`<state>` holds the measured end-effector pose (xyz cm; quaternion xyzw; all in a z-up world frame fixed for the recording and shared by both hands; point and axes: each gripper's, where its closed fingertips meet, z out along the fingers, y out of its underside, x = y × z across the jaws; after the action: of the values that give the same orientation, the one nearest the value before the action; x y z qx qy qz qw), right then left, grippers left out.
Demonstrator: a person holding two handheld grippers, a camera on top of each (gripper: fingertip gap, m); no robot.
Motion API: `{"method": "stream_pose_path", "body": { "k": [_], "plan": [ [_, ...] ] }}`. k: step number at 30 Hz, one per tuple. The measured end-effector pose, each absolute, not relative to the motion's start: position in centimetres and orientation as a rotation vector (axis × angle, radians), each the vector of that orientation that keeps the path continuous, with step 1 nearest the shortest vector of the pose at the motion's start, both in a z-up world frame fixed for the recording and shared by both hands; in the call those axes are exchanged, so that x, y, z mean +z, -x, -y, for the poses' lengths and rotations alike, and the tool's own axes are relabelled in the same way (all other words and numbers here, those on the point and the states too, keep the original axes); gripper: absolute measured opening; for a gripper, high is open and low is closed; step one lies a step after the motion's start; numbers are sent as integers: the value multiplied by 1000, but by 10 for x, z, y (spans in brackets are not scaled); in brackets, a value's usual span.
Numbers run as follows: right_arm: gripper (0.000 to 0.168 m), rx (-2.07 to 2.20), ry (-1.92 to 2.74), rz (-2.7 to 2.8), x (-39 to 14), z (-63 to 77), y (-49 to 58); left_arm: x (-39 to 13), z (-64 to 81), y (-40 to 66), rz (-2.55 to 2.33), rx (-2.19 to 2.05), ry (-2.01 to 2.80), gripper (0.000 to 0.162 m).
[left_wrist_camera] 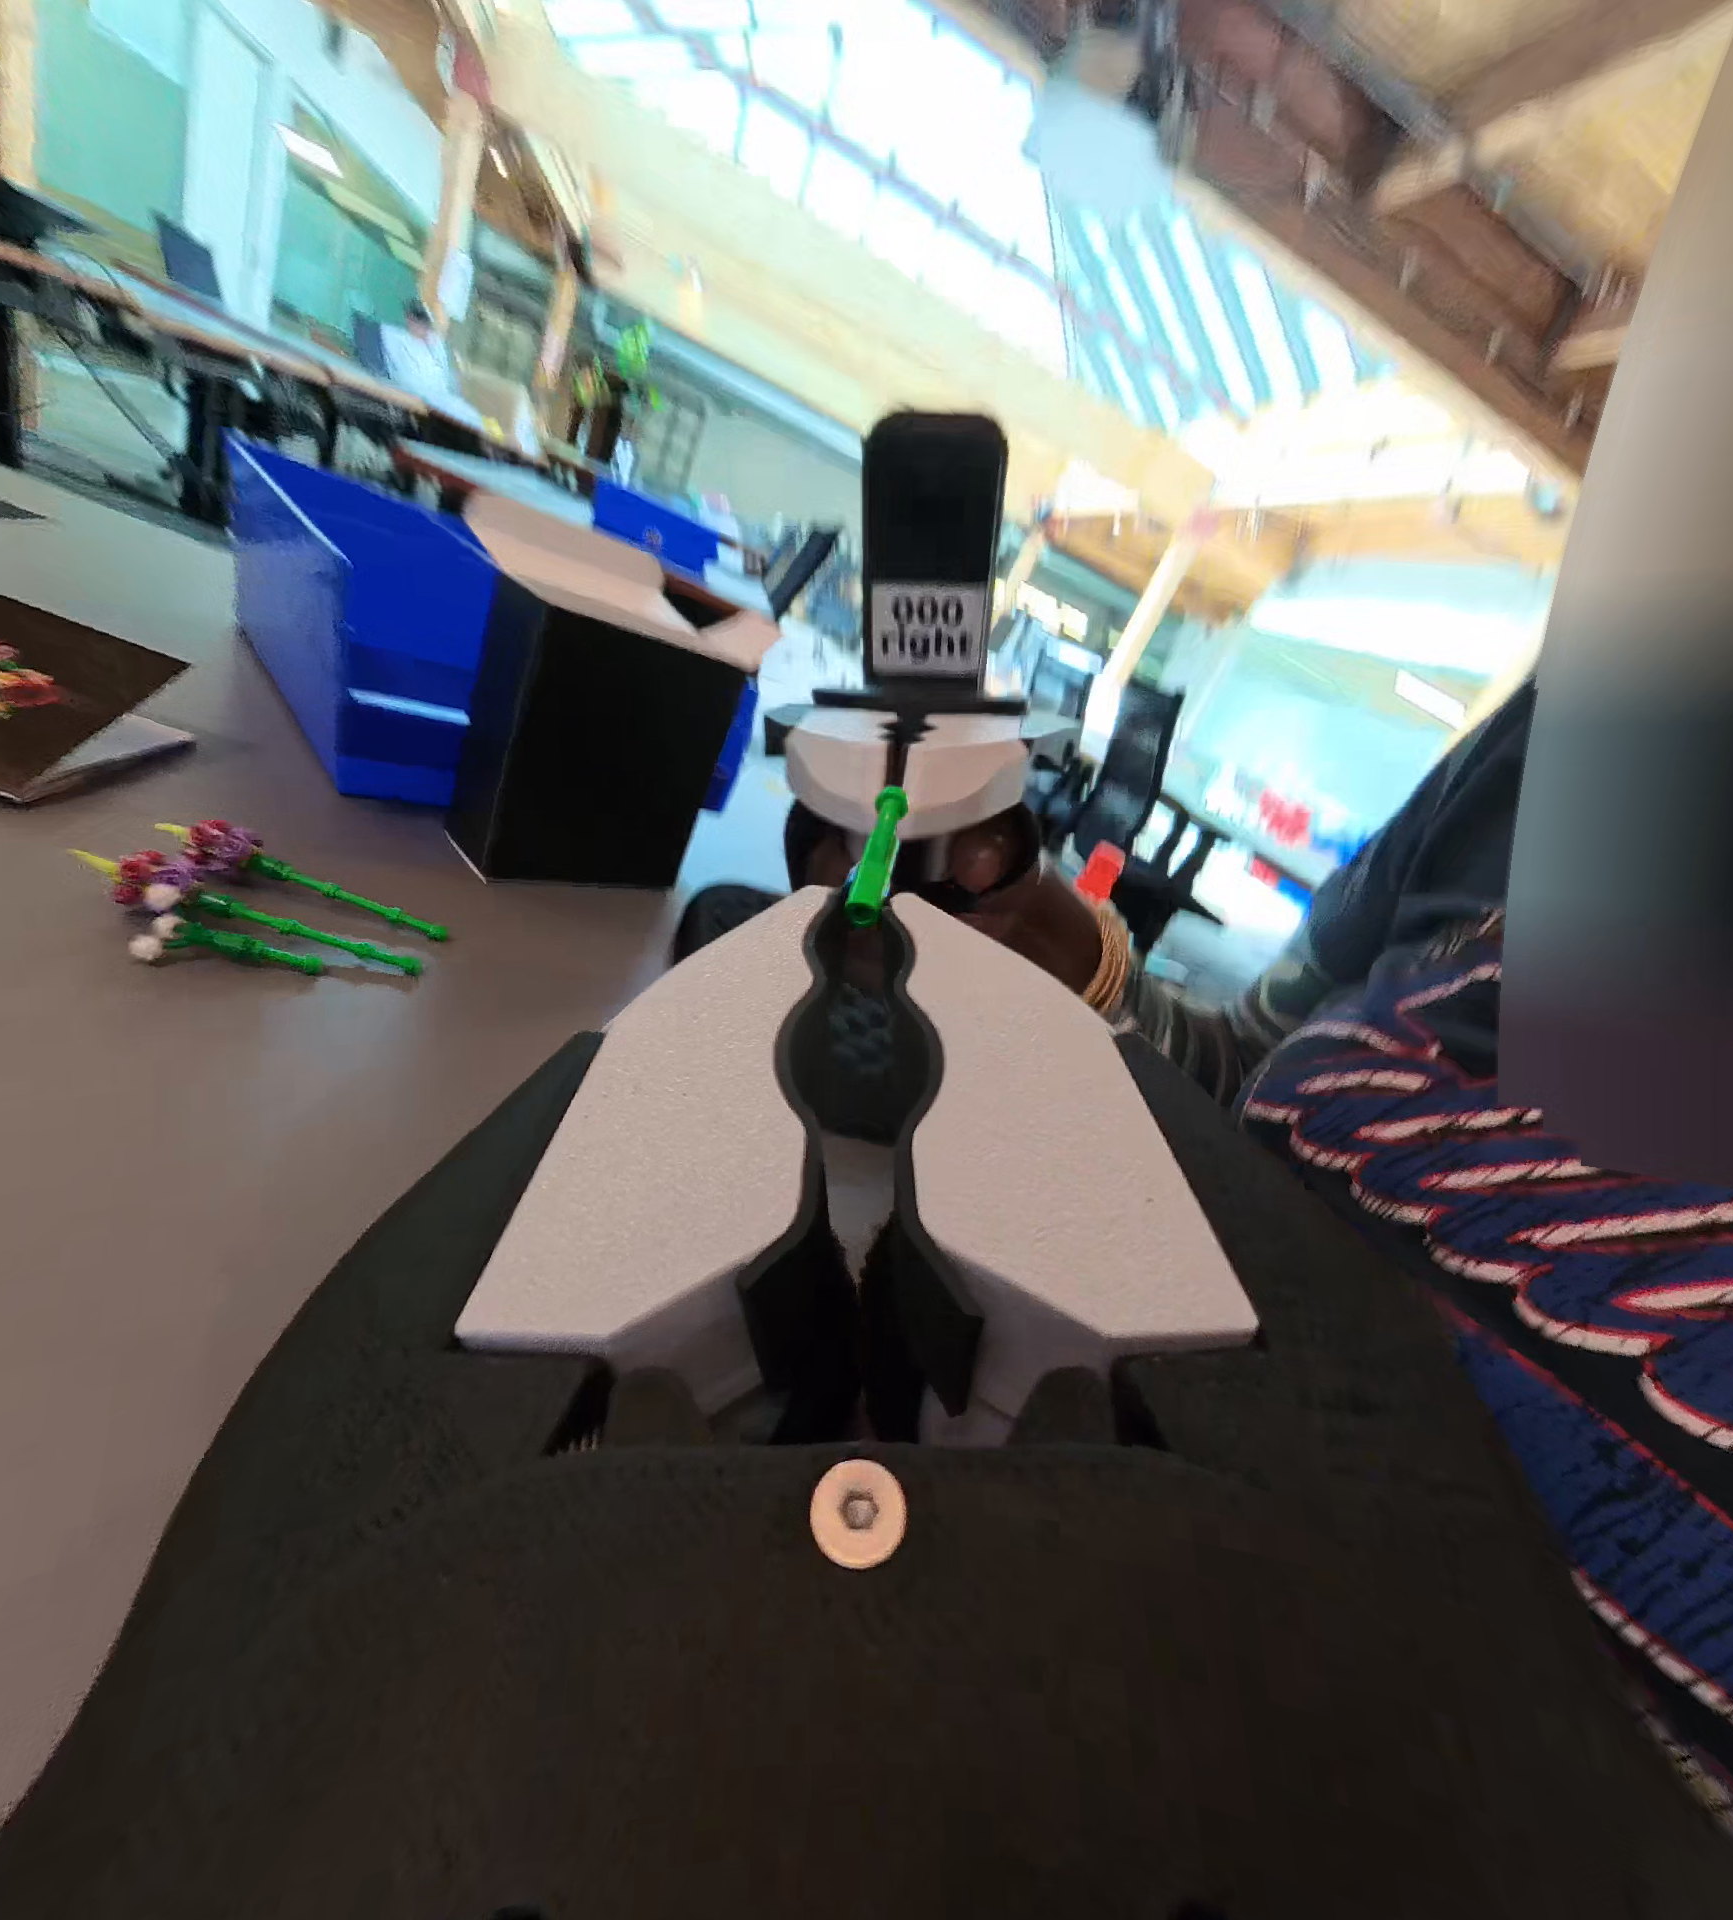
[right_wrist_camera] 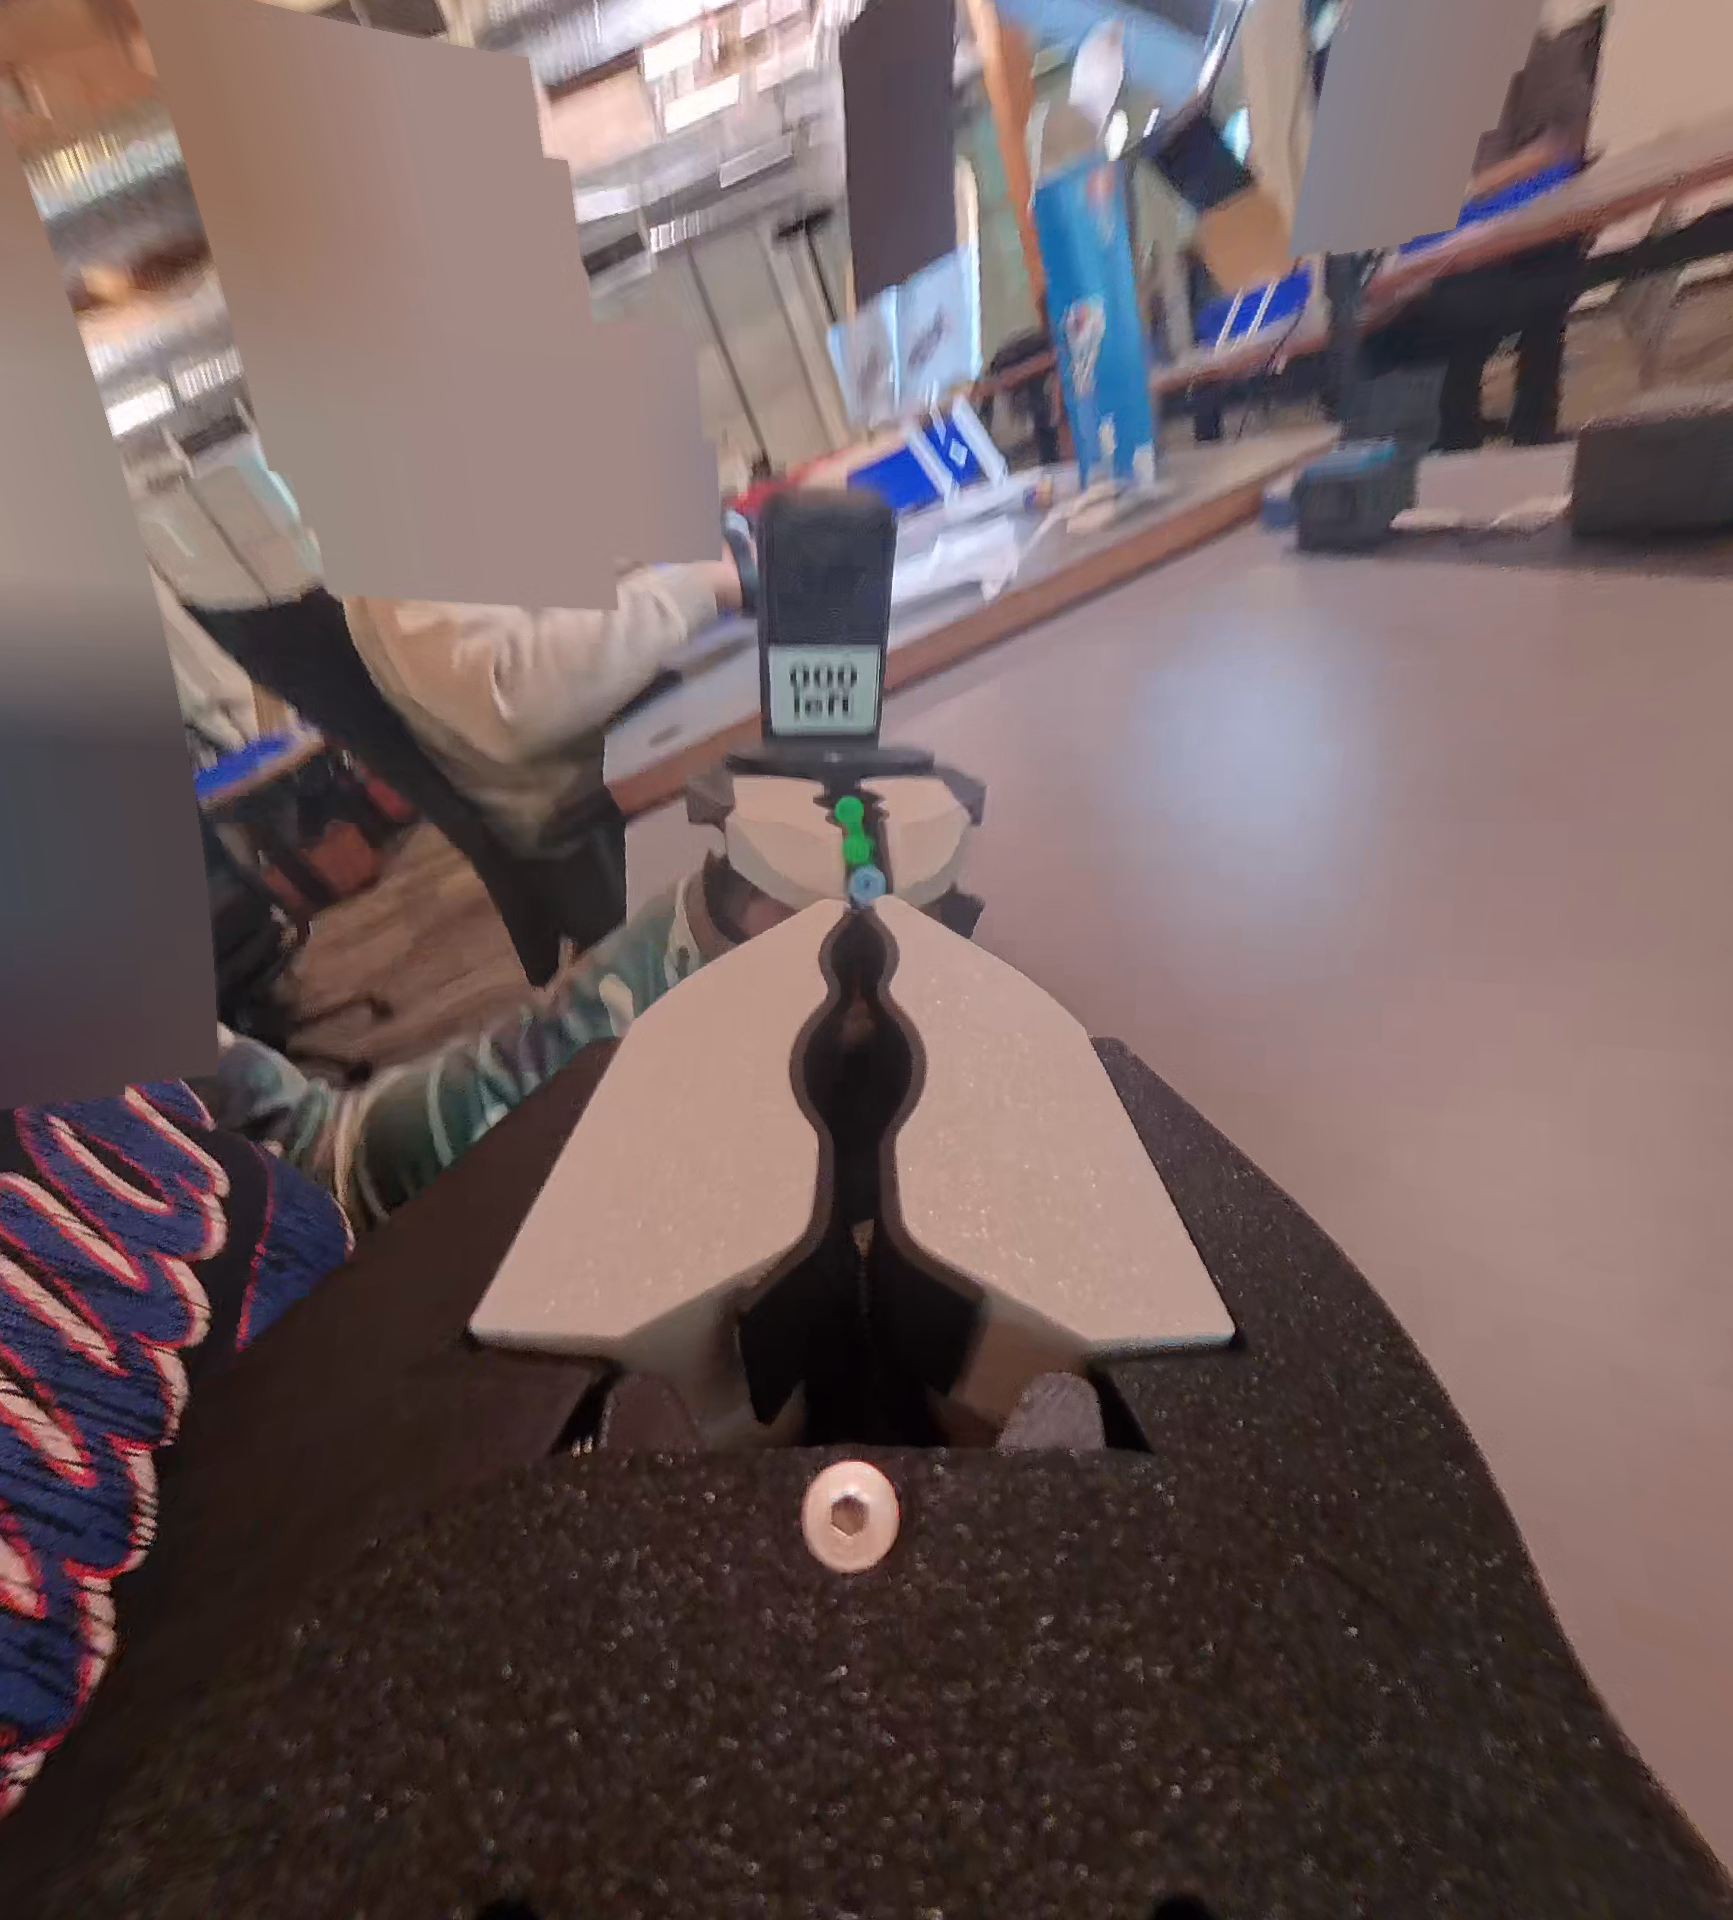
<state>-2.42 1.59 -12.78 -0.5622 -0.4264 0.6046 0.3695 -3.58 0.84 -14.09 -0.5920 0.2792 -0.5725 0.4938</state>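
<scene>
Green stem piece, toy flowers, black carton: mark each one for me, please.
green stem piece (left_wrist_camera: 875,858): left wrist view, middle of the rod pinched at the gripper tips.
toy flowers (left_wrist_camera: 249,902): left wrist view, stems of the bunch lying on the table.
black carton (left_wrist_camera: 597,758): left wrist view, its dark front wall.

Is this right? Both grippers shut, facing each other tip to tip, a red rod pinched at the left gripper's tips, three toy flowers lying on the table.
One thing is off: the rod is green, not red, as the left wrist view shows. The rest stands: the left gripper and right gripper are shut, facing tip to tip, and three toy flowers lie on the table.
</scene>
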Motion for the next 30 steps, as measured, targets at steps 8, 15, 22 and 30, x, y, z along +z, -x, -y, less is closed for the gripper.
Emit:
{"method": "stream_pose_path", "body": {
  "k": [8,15,22,30],
  "plan": [
    [8,1533,1487,1108,-129,-15,16,-140,-6,38,-711,-1372,1419,6],
    [19,1642,1535,1074,-140,-7,40,-143,-5,35,-735,-1333,1438,6],
    [8,1592,1526,1089,-141,-9,46,-145,-6,34,-744,-1322,1452,6],
    [6,1426,1510,1149,-145,-13,43,-150,-9,32,-744,-1292,1496,6]
  ]
}}
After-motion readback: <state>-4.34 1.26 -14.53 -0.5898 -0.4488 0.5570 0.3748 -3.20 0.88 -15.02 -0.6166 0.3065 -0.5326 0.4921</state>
